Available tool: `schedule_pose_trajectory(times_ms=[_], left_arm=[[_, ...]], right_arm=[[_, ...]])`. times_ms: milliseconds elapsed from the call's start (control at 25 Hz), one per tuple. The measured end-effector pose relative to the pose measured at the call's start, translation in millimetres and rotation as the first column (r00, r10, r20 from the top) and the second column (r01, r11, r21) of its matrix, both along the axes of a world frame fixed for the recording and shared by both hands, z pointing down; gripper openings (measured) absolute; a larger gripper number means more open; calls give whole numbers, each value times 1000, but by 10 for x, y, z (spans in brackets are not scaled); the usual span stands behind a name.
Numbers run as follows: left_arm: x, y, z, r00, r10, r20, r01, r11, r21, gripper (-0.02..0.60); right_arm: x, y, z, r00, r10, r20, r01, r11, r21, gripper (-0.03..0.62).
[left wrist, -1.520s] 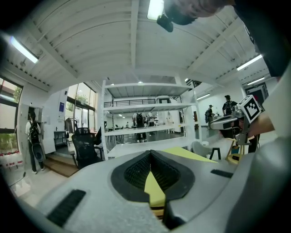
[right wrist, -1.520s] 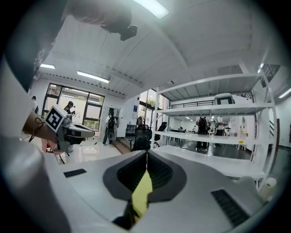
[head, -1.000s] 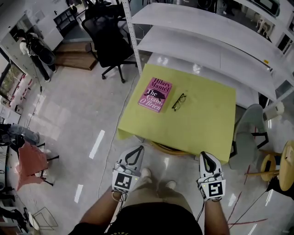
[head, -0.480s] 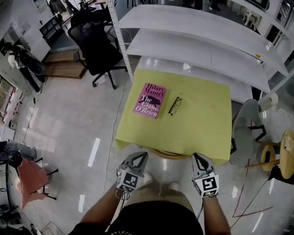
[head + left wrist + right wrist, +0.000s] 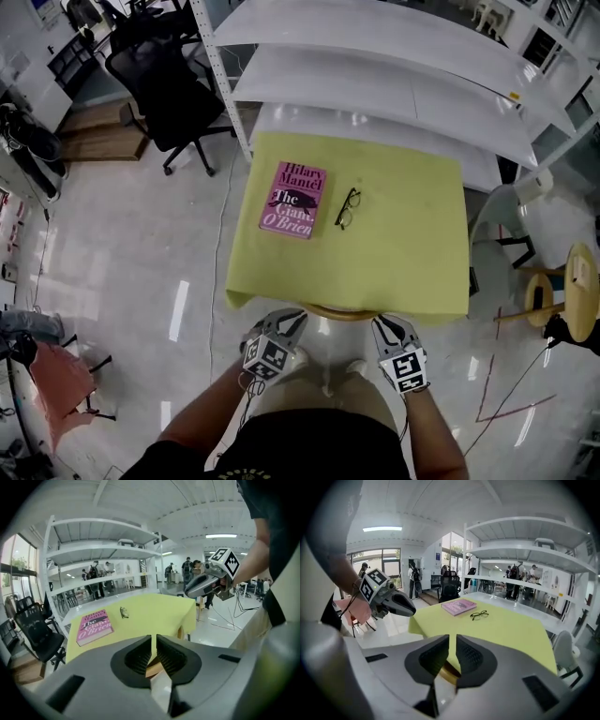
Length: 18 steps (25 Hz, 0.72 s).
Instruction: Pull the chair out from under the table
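Observation:
The table (image 5: 403, 262) wears a yellow-green cloth, with a pink book (image 5: 292, 199) and a pair of glasses (image 5: 346, 207) on top. Only the curved wooden back of the chair (image 5: 342, 314) peeks out under the table's near edge. My left gripper (image 5: 294, 320) is shut and empty, just left of that wooden curve. My right gripper (image 5: 381, 323) is shut and empty at its right end. In the left gripper view the shut gripper (image 5: 153, 641) points at the chair's wood (image 5: 153, 668). The right gripper view shows the same: gripper (image 5: 452, 644), wood (image 5: 449, 673).
White shelving (image 5: 375, 56) stands behind the table. A black office chair (image 5: 169, 89) is at the back left. A grey chair (image 5: 497, 220) and a wooden stool (image 5: 577, 291) stand at the right. The person's legs and shoes (image 5: 328, 375) are between the grippers.
Both grippers have sunk and moved forward to the table's near edge, close to the chair's back. Their jaws stay shut.

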<state>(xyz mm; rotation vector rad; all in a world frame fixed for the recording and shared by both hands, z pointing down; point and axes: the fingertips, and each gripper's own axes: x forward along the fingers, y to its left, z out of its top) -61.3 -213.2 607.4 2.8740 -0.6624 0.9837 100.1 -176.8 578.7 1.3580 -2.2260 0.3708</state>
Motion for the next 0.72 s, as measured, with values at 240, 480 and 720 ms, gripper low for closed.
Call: schedule_pose_trajectory(times_ms=[240,480,720], left_arm=[[154,22,464,993,86,78,-83,996,-38,70],[251,113,906,980,128,154,-116,990,-81,87],[395,172,1407,950,181,254,-168,983,-73,95]], right_arm=[[-79,67,563,997,-78,-8,76,989,-128,97],[-118,99,1075,975,-213,-70,191,953,-236,114],[-285,120,1571,936,-327,-131,271,905,-327,126]])
